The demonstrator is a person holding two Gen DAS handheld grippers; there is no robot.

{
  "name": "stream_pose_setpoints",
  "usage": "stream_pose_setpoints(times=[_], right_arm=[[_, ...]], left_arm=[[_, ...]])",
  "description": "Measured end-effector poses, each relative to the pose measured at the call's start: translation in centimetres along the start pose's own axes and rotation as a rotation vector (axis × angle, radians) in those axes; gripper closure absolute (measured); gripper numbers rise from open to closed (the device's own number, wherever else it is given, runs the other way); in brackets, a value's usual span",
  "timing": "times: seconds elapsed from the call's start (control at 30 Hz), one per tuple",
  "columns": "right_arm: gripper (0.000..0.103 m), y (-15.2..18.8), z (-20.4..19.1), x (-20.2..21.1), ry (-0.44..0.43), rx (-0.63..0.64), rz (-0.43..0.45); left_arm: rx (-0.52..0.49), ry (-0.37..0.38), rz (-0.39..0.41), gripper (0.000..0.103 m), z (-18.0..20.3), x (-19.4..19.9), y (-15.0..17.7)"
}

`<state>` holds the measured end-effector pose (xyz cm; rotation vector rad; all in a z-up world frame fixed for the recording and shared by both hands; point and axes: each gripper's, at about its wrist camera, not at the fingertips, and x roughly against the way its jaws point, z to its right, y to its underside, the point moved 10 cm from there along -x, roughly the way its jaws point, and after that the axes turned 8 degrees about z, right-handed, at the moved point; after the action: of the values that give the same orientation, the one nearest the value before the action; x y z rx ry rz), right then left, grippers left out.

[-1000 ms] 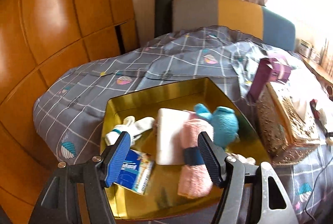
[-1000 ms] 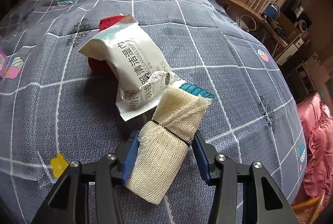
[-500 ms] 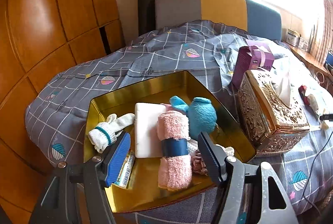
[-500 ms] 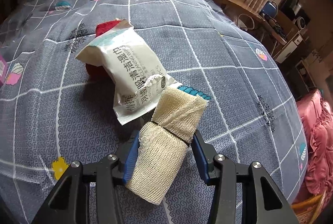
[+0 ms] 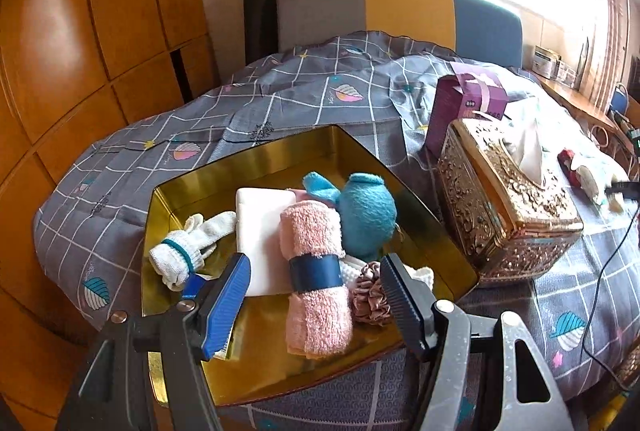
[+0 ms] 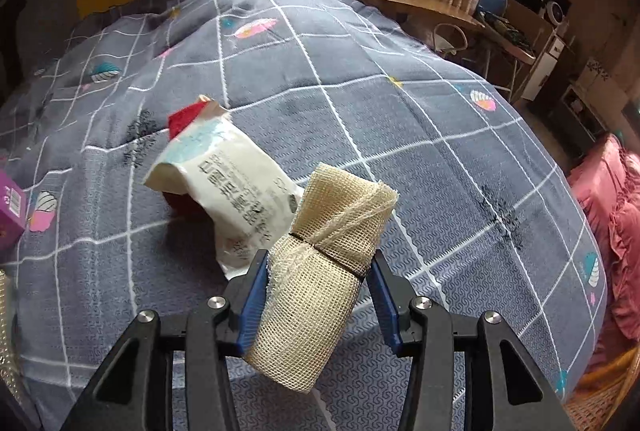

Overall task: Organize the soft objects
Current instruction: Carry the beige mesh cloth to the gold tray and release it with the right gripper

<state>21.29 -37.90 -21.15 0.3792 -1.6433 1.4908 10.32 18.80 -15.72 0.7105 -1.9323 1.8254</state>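
The left gripper pointed steeply downward with its blue-padded fingers spread wide apart and nothing pressed between them. The right gripper was also tilted downward, its two blue pads closed against either side of a rolled beige mesh cloth, which stood out past the fingertips at a slant. Only the black finger frames of each gripper showed in the wrist views; no hand or sleeve could be seen.
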Motion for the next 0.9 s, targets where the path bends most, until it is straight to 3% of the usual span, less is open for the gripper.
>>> stream_pose_setpoints(times=[0.33,0.53,0.73,0.9], right_arm=[[0.054,-7.8,-13.2,6.5,-0.208,0.228,0.177],[0.054,-9.5,-23.7,13.2,-0.394,0.372,0.271],[0.054,-6.8,-32.9,20.5,-0.65,0.477,0.293],[0.053,-1.3,-38.5,24.3,-0.867,0.555,0.181]], left_arm=[[0.009,0.001,0.008,0.035,-0.6,0.3,0.5],[0.017,-0.003,0.012,0.035,-1.2,0.6,0.7],[0.026,-0.026,0.017,0.035,-2.4,0.8,0.9],[0.05,-0.062,0.023,0.035,-4.2,1.2,1.1]])
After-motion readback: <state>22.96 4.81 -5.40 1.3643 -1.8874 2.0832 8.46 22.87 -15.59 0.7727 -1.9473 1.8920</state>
